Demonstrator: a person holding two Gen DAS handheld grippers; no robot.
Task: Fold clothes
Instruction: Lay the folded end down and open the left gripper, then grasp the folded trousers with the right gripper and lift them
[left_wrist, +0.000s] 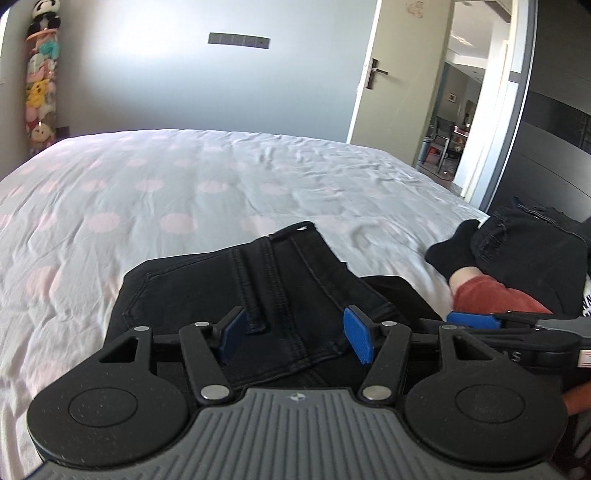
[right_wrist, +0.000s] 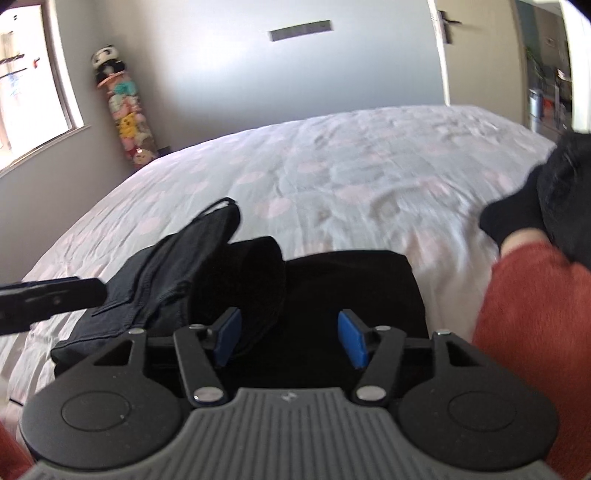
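Black denim jeans (left_wrist: 236, 291) lie folded on the polka-dot bedsheet (left_wrist: 184, 192), right under and just ahead of the left gripper (left_wrist: 295, 334). Its jaws are spread, blue pads clear of the cloth, nothing pinched. A belt loop (left_wrist: 295, 227) sticks up at the far edge of the fold, beyond the tips. Placement reads as a finished or near-finished fold set down, tongs lifted off so the stack stays flat.

Right of the left tongs, a second black garment (right_wrist: 351, 288) lies flat, partly under the jeans. It sits directly ahead of the right gripper (right_wrist: 290, 338), whose jaws are also spread and hold nothing. Likely next piece or the lower layer of the same pile; cannot tell which.

Far right of both tongs: a heap of dark clothes (left_wrist: 524, 243) still unfolded, a black sock on a foot (left_wrist: 454, 247), and a red trouser leg (right_wrist: 532, 314) of the person sitting on the bed.

Containers: none visible; no basket or drawer, clothes rest straight on the bed.
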